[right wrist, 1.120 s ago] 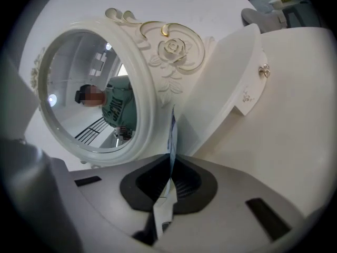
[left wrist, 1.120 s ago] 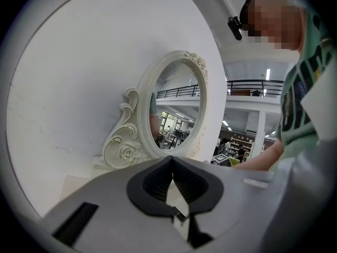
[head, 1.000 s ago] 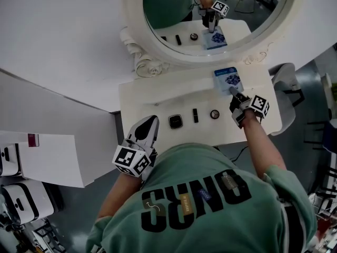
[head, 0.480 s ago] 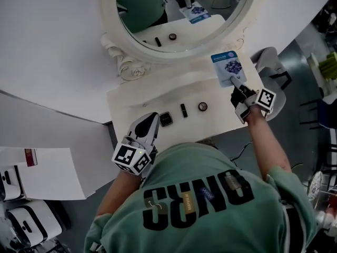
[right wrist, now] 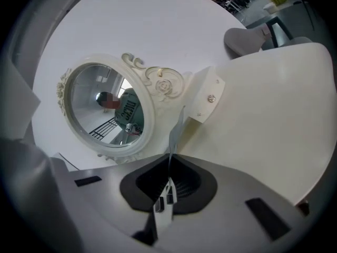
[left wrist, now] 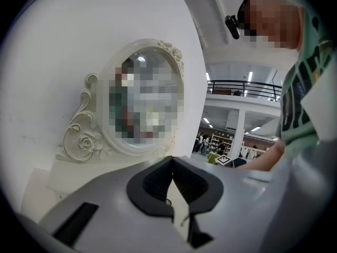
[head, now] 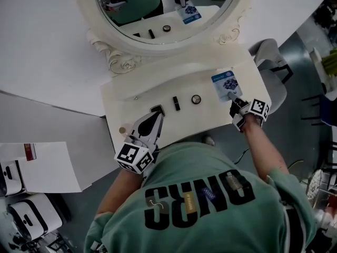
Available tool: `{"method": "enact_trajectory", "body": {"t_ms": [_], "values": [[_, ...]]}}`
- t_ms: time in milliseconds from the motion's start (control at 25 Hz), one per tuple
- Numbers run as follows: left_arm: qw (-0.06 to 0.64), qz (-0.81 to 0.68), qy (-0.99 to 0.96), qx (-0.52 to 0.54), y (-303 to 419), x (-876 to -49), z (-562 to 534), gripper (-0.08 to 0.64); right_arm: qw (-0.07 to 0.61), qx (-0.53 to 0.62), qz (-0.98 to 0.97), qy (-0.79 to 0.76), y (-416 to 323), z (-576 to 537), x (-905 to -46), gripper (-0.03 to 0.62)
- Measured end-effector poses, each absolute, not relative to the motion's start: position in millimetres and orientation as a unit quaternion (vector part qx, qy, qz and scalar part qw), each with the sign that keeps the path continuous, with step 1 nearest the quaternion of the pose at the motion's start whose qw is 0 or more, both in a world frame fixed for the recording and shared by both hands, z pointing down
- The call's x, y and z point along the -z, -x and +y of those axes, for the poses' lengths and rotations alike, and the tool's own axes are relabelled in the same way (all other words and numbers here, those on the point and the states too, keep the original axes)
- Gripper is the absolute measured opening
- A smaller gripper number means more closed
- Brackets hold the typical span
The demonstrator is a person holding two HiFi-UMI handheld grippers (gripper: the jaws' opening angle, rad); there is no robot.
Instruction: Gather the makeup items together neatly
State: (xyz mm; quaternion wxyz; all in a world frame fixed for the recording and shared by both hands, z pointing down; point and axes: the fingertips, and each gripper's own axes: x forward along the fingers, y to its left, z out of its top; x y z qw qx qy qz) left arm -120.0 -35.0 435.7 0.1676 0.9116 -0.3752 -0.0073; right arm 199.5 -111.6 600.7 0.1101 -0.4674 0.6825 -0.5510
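Note:
On the white dressing table point(head: 131, 96) lie a black square compact point(head: 157, 108), a black lipstick point(head: 176, 103) and a small round compact point(head: 196, 99) in a row. A blue-and-white sachet point(head: 225, 83) lies flat at the right, and my right gripper point(head: 230, 95) is shut on its near edge. In the right gripper view the sachet point(right wrist: 175, 133) shows edge-on, rising from the right gripper point(right wrist: 169, 167). My left gripper point(head: 156, 116) is shut and empty, its tip just in front of the square compact, partly hiding it. In the left gripper view, the left gripper point(left wrist: 172, 165) holds nothing.
An oval mirror point(head: 158, 15) in an ornate white frame stands at the table's back. A small beige round thing point(head: 123, 130) sits at the table's front left corner. A grey chair point(head: 271, 62) stands to the right. Papers point(head: 47, 165) lie on a surface at the left.
My right gripper has drawn the sachet away from the mirror toward the table's front. My left gripper has moved right, up to the square compact.

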Motion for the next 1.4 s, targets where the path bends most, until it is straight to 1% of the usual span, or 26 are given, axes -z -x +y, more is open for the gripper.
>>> {"method": "enact_trajectory", "body": {"t_ms": [280, 560, 600, 640, 720, 840, 1040, 1080, 1280, 1400], "values": [[0.188, -0.401, -0.897, -0.012, 90.4, -456.2, -27.2, 0.01, 0.079, 0.601, 0.653, 0.454, -204.8, -103.8, -665.9, -0.004], [0.214, -0.418, -0.883, -0.022, 67.3, -475.6, -18.9, 0.009, 0.035, 0.628, 0.601, 0.492, -212.2, -101.5, -708.3, -0.001], [0.215, -0.419, -0.882, -0.022, 64.4, -476.2, -18.7, 0.009, 0.028, 0.632, 0.595, 0.495, -212.6, -100.0, -711.6, 0.011], [0.215, -0.42, -0.882, -0.022, 61.8, -476.1, -19.1, 0.01, 0.021, 0.638, 0.591, 0.494, -212.3, -98.6, -713.8, 0.038], [0.214, -0.421, -0.881, -0.02, 57.4, -474.1, -21.2, 0.009, 0.013, 0.648, 0.585, 0.487, -210.0, -96.5, -714.8, 0.127], [0.209, -0.422, -0.882, -0.016, 52.6, -470.3, -24.7, 0.009, -0.004, 0.653, 0.583, 0.483, -209.2, -93.9, -712.6, 0.177], [0.203, -0.417, -0.886, -0.014, 44.5, -465.9, -29.2, 0.009, -0.073, 0.658, 0.589, 0.464, -204.1, -79.0, -711.0, 0.252], [0.201, -0.414, -0.887, -0.013, 42.4, -464.7, -31.0, 0.009, -0.086, 0.658, 0.595, 0.453, -200.8, -76.2, -709.6, 0.265], [0.192, -0.404, -0.894, -0.009, 30.9, -456.9, -38.8, 0.009, -0.175, 0.65, 0.614, 0.412, -194.2, -59.5, -709.6, 0.284], [0.186, -0.401, -0.897, -0.009, 26.8, -453.7, -41.7, 0.01, -0.199, 0.663, 0.619, 0.371, -189.1, -45.3, -704.2, 0.285]]}}
